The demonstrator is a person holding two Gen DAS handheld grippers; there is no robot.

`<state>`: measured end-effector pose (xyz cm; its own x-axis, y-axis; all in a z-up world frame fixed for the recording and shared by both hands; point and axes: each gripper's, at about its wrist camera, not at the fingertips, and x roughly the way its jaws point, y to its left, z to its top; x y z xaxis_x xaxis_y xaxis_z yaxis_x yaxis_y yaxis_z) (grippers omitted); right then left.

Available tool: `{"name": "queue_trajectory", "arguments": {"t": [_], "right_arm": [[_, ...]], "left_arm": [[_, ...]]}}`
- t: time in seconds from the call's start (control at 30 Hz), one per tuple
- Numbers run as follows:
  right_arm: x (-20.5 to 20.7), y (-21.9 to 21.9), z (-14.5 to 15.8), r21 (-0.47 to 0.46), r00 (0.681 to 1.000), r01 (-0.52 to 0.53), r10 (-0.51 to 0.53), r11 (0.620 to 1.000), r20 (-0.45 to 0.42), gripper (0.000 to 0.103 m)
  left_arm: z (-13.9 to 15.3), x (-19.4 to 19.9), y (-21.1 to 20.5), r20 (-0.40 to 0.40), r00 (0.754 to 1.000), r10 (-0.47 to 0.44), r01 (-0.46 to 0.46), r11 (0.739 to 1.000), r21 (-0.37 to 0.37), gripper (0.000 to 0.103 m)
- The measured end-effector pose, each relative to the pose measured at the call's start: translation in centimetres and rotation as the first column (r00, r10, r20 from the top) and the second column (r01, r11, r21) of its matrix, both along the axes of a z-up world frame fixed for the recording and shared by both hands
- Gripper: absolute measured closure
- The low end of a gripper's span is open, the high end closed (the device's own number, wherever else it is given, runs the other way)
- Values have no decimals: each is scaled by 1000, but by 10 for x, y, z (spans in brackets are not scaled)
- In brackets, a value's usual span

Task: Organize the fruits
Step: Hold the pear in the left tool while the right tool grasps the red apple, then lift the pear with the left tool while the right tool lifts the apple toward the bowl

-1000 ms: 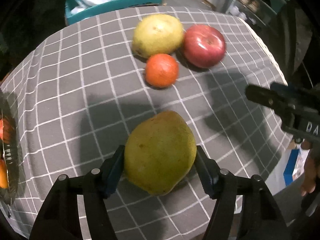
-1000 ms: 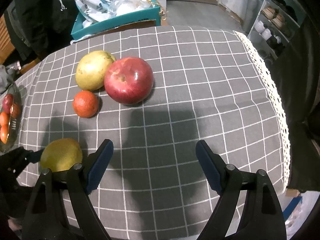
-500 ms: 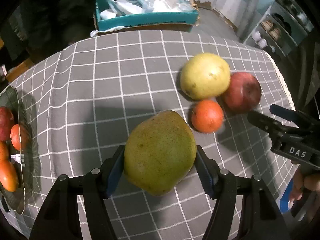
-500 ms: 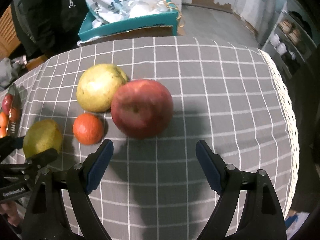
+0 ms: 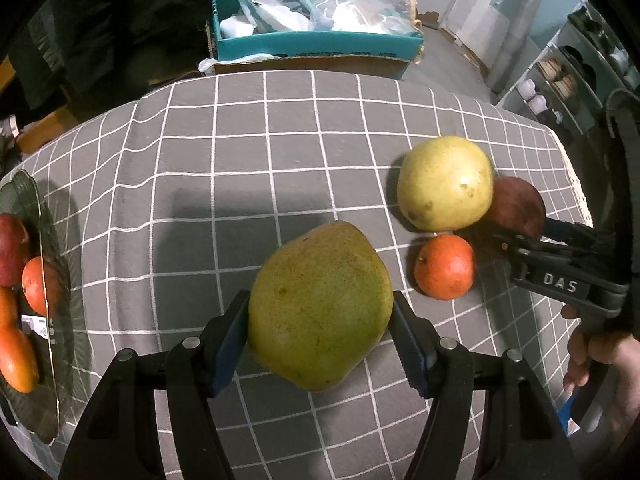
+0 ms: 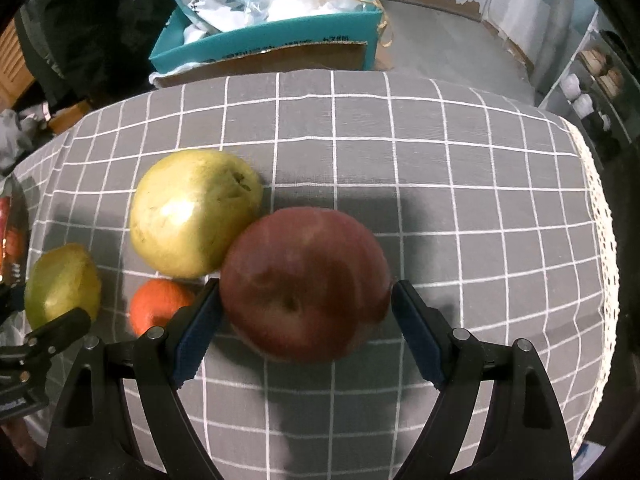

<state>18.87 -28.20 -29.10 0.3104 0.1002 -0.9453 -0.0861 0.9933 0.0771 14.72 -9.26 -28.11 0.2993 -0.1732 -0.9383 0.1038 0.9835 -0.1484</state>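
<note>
My left gripper (image 5: 320,304) is shut on a large green-yellow fruit (image 5: 320,332), held above the grey checked tablecloth (image 5: 240,168). To its right lie a yellow pear (image 5: 444,184), a small orange (image 5: 444,266) and a red apple (image 5: 520,208), touching one another. In the right wrist view, my right gripper (image 6: 306,292) stands open with the red apple (image 6: 304,284) between its blue pads. The pear (image 6: 192,212) and the orange (image 6: 158,306) lie just left of it. A dark glass plate (image 5: 24,200) at the left edge holds several fruits.
A teal cardboard box (image 5: 316,44) full of plastic bags stands beyond the table's far edge. The lace-trimmed right edge of the table (image 6: 600,220) drops off toward shelves. A hand (image 5: 600,360) holds the right gripper's handle at the lower right.
The left gripper carried the green-yellow fruit leftward, bringing the plate further into view. The right gripper came down toward the red apple, which now sits between its fingers.
</note>
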Motion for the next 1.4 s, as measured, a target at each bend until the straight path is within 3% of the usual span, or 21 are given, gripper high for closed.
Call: {"name": "queue_trajectory", "arguments": {"t": [0.17, 0.27, 0.6, 1.4], "right_arm": [[6, 0, -9, 16, 1000, 2, -2, 1000, -15, 20], [5, -1, -11, 44, 1000, -1, 2, 999, -19, 26], [-14, -9, -4, 30, 1000, 26, -26, 999, 2, 27], [-66, 2, 86, 4, 980, 20, -21, 1000, 200, 27]], "left_arm": [[-2, 3, -1, -3, 1000, 8, -8, 1000, -1, 34], [-2, 3, -1, -4, 1000, 10, -10, 1000, -2, 34], [7, -2, -8, 16, 1000, -8, 8, 1000, 5, 34], [77, -37, 1, 171, 985, -22, 22, 1000, -3, 34]]}}
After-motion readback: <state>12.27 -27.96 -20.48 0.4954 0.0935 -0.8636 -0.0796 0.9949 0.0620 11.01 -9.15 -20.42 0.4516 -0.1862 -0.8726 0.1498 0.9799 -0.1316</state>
